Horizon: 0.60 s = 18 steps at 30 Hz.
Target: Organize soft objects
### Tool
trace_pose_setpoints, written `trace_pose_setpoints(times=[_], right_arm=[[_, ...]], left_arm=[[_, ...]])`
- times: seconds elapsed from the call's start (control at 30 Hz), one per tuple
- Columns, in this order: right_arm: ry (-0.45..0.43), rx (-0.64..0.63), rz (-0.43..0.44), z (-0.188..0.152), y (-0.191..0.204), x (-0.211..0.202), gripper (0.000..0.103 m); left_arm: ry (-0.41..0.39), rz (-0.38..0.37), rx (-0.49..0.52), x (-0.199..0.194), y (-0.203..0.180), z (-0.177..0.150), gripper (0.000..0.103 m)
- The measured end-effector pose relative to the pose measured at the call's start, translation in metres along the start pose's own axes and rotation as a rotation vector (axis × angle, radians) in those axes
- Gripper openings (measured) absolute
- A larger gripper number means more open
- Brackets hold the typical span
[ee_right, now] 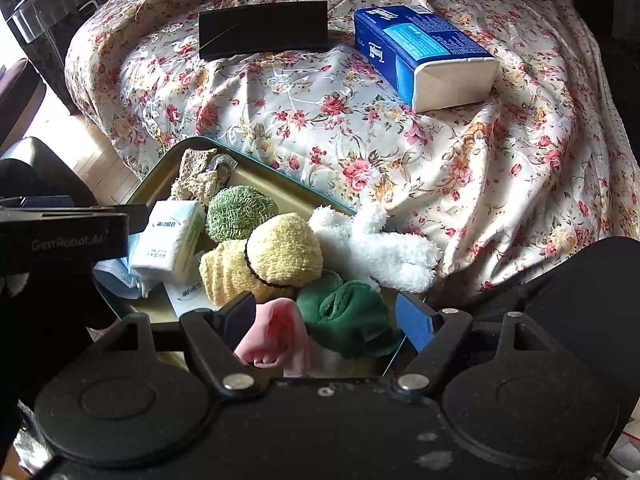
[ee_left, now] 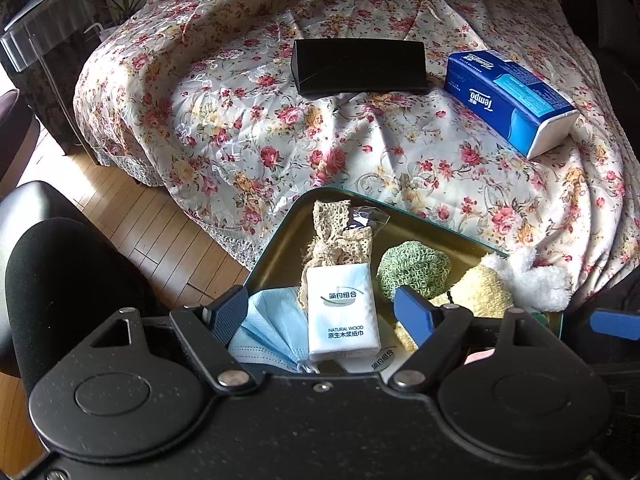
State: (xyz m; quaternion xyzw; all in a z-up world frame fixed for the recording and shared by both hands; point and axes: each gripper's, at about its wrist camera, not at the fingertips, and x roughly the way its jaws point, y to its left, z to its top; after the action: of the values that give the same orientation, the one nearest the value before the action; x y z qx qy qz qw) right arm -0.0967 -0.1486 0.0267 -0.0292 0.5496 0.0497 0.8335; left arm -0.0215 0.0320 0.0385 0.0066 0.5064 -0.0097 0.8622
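Note:
A tin tray with a gold inside rests on the front of the floral bedspread. It holds a lace piece, a white pocket tissue pack, blue face masks, a green knitted scrubber, a yellow rolled towel and a white plush cloth. My left gripper stands open over the tissue pack and masks, its pads apart from the pack. My right gripper is open around a pink rolled cloth and a green rolled cloth lying in the tray.
Further back on the bedspread lie a black box and a blue Tempo tissue pack. Wooden floor and a black chair are to the left. A glass-topped table stands at the far left.

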Motion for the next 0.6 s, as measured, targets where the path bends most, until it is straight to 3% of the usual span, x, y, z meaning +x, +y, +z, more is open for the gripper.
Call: trace_pose_setpoints(times=[0.13, 0.2, 0.4, 0.6], right_arm=[[-0.005, 0.021, -0.031, 0.0, -0.003, -0.001, 0.081], [-0.006, 0.041, -0.031, 0.0, -0.006, 0.0, 0.081], [-0.023, 0.1, -0.042, -0.001, -0.011, -0.002, 0.087], [-0.05, 0.121, -0.073, -0.002, -0.013, -0.005, 0.099]], left_arm=[[-0.009, -0.012, -0.002, -0.006, -0.002, -0.001, 0.079], [-0.008, -0.014, -0.002, -0.007, -0.003, -0.003, 0.085], [-0.002, -0.012, 0.013, -0.01, -0.008, -0.007, 0.085], [0.006, -0.014, 0.027, -0.013, -0.014, -0.01, 0.085]])
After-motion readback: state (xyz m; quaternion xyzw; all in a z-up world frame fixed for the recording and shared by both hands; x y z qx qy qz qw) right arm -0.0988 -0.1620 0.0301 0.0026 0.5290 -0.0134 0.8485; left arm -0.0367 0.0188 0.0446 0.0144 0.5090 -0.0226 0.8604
